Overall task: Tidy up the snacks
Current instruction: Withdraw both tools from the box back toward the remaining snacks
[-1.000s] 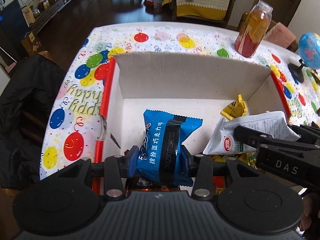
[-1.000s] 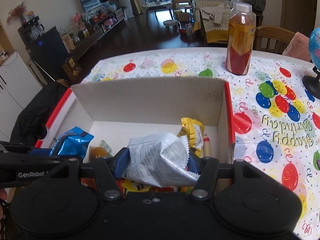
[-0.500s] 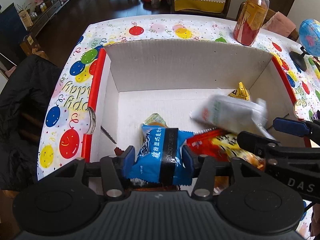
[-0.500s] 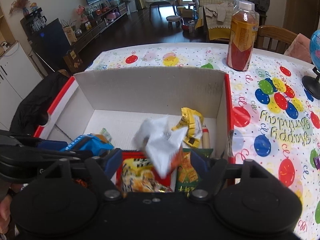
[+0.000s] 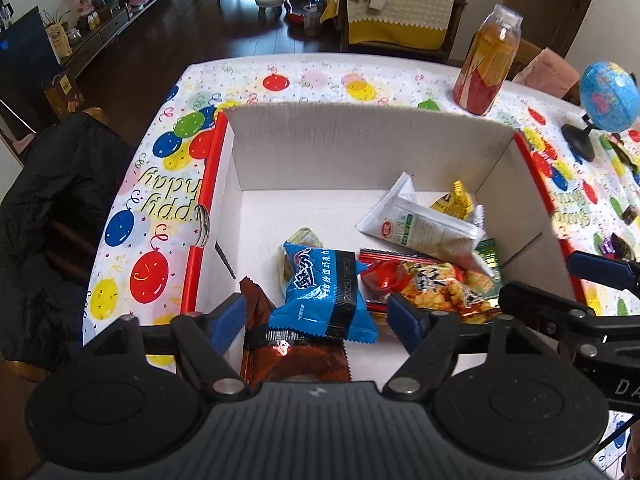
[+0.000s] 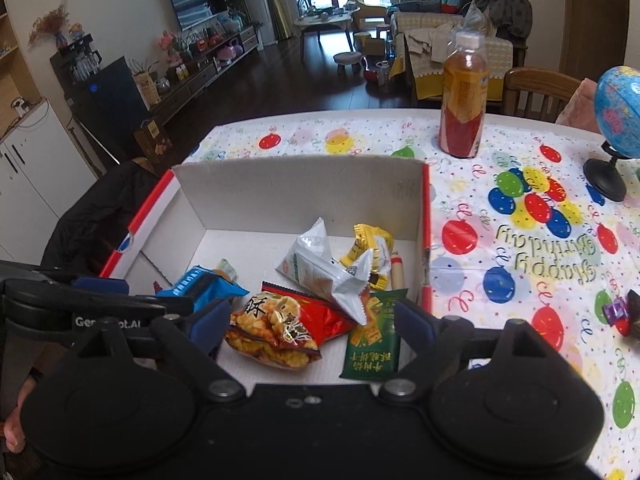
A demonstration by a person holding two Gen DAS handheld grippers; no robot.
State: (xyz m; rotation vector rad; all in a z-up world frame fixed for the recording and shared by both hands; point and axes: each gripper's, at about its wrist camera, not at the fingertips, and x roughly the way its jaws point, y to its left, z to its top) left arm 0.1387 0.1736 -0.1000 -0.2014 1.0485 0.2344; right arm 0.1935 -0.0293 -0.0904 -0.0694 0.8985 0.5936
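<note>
Snacks: all sitting inside the open white cardboard box with red outer sides (image 5: 424, 148), which rests on the balloon-print "Happy Birthday" surface (image 6: 520, 240).

My left claw (image 5: 318, 316) is spread apart, nothing gripped. The blue foil snack packet with a black band (image 5: 322, 292) lies loose between its blue pads (image 5: 404, 316), overlapping a brown-orange foil packet (image 5: 292, 352) at the near wall of the box.

My right claw (image 6: 312, 322) is also apart, holding nothing. Below and ahead of it lie the red bag with a clear window of golden crackers (image 6: 280, 328) and the green flat packet (image 6: 372, 340), side by side and touching. The crumpled white packet with a green-and-red logo (image 6: 320, 272) lies tilted across the red bag's far end. Behind it, a yellow wrapper (image 6: 370, 240) sits near the box's right wall, with a small tan stick-shaped item (image 6: 397, 272) just beside it.

From the left wrist view, the white packet (image 5: 424, 228) rests on the red bag (image 5: 424, 284); a pale green wrapper (image 5: 306, 236) pokes out from under the blue packet.

Outside the box: a clear plastic bottle of amber drink with a red label (image 6: 464, 96) stands upright at the far edge, a blue globe on a black stand (image 6: 616, 120) to its right. Small wrapped candies (image 6: 618, 312) lie on the right of the surface, well apart from the box.
</note>
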